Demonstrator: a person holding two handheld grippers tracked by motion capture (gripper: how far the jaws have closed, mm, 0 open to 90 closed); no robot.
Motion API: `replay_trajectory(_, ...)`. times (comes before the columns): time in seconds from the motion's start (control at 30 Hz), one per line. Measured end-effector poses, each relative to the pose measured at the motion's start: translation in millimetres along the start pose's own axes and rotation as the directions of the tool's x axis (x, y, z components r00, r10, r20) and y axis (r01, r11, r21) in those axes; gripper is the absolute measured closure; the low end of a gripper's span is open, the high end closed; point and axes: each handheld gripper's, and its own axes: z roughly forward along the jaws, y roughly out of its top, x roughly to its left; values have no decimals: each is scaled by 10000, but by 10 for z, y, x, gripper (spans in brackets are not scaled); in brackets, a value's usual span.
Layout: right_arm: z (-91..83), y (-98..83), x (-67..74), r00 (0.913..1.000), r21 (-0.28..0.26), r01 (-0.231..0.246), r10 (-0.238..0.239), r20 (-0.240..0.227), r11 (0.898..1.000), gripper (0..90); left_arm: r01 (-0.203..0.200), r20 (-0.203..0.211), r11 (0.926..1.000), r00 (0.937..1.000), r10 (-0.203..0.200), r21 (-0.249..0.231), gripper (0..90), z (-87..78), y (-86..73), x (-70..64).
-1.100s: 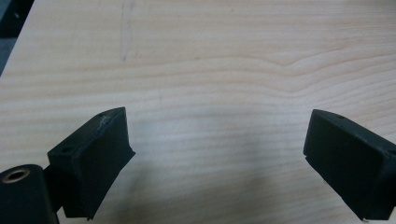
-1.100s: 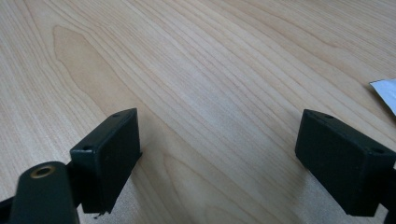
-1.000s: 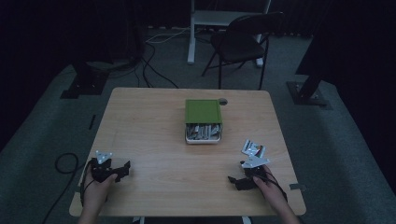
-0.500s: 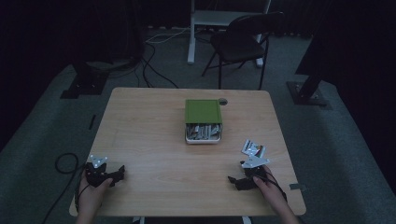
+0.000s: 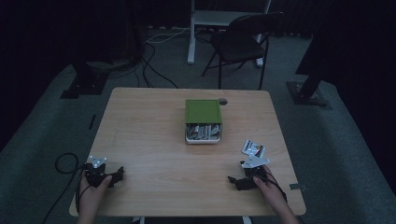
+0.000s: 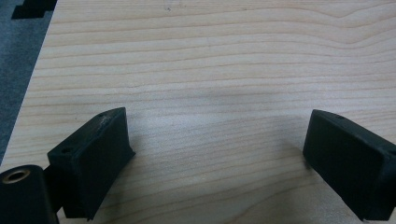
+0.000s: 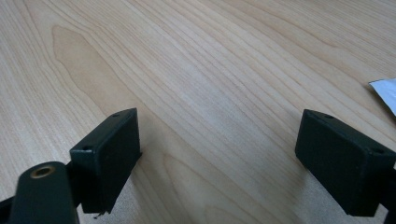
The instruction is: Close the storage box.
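High view: nothing begun, judging by the layout. Green tin (image 5: 203,120) at table (image 5: 140,121) centre, rectangular with rounded corners, flat matte green lid slid toward the far side so the near strip of the tray lies open, small pale packets or sticks inside, too small to tell apart. Small dark round thing (image 5: 223,101) just beside the tin's far right corner, unclear what. Left hand-held gripper (image 5: 116,173) resting near the near left corner, right hand-held gripper (image 5: 235,179) near the near right edge, each held in a hand, both well apart from the tin. Grey plate tilted up on top of the right one. Everything left to do: reaching in, taking hold, handling the contents.

Left gripper view: jaws spread wide, nothing between them but bare table. Blocky black pads, matte, slightly scuffed at the left one's top edge. Pale wood-grain laminate, smooth, with long wavy lines; grey carpet past the left edge.

Right gripper view: jaws likewise wide apart and empty, same squared black blocks with small screw holes. Same light grain running on a slant, with an oval knot-like figure at upper left. White corner of paper or plate (image 7: 385,93) at the right border, identity uncertain.
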Motion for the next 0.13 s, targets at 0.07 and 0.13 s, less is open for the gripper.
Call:
replay_trajectory(0.07,0,0,0,10000,-2,-2,2,-1,10000,136,20,-12,10000,10000,-20,-3,80,0,0,-2)
replay_trajectory(0.13,0,0,0,10000,-1,-3,3,-2,10000,136,26,-19,10000,10000,-26,-3,81,0,0,-2)
